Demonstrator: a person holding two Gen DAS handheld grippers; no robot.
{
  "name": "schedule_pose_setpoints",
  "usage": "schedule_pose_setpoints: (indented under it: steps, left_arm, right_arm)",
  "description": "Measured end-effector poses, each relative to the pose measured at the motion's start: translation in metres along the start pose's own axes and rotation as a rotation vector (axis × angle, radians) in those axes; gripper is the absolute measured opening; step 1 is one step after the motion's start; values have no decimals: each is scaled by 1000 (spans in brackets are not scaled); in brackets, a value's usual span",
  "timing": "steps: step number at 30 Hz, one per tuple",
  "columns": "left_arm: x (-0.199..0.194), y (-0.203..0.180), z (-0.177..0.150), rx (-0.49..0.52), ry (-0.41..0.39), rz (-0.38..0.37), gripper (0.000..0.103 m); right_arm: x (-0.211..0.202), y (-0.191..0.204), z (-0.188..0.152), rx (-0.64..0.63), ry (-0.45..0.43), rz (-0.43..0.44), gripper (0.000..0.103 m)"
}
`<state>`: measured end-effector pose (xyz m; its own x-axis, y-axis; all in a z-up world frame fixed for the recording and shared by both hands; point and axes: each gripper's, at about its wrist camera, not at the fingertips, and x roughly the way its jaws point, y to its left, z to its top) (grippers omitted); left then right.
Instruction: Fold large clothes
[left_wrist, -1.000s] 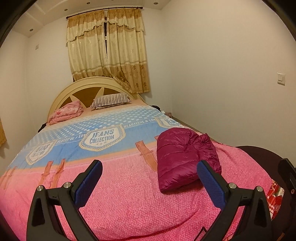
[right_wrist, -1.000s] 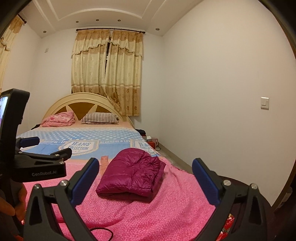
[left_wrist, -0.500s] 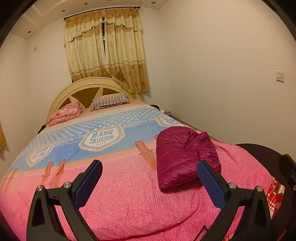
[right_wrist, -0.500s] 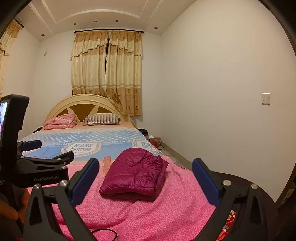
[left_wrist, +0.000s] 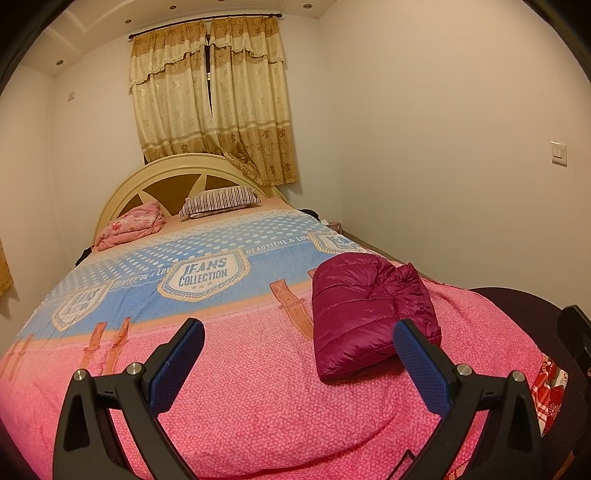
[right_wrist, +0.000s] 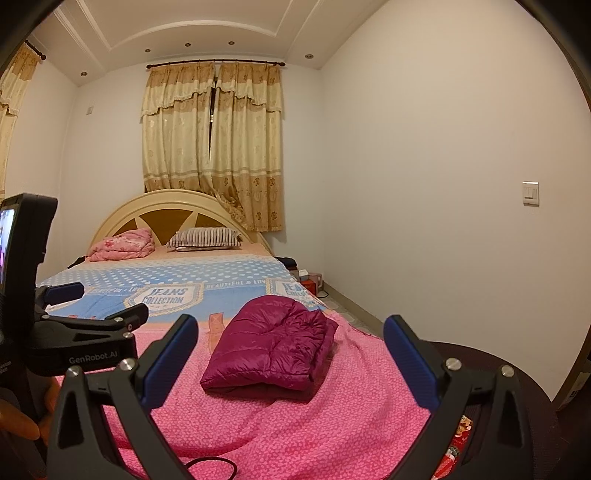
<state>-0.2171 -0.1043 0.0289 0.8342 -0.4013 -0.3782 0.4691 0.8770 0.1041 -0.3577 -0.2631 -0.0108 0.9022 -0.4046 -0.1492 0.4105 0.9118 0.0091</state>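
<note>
My left gripper (left_wrist: 297, 341) is spread wide w/ nothing between the blue pads (left_wrist: 177, 360), held above the pink end of the bedspread (left_wrist: 258, 406). Same for my right gripper (right_wrist: 290, 338): jaws apart, nothing held, hanging over the foot of the bed.

The task item, a magenta puffer jacket (left_wrist: 364, 314), lies folded into a compact bundle on the pink part of the bedspread, toward the bed's right side and near the foot. In the left wrist view its near corner sits just behind my right-hand pad (overlap in the picture only; can't tell any contact). In the right wrist view the jacket (right_wrist: 273, 347) shows between the two pads, further off, resting flat w/ the fold edge facing me.

Up by the cream headboard (left_wrist: 177, 173) there's a striped pillow (left_wrist: 219, 201) and a bunched pink blanket (left_wrist: 133, 227) beside it. Yellow curtains (left_wrist: 218, 99) hang behind. A light switch (left_wrist: 558, 153) is on the right wall. In the right wrist view my left gripper's body (marked GenRobot.AI) shows at the left edge.
</note>
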Motion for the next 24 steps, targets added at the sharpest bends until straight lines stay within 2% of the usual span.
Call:
schedule_pose_setpoints:
  steps: [24]
  left_arm:
    - [-3,2,4,-8,-13,21,102]
  right_arm:
    - [-2,1,4,7,-5,4,102]
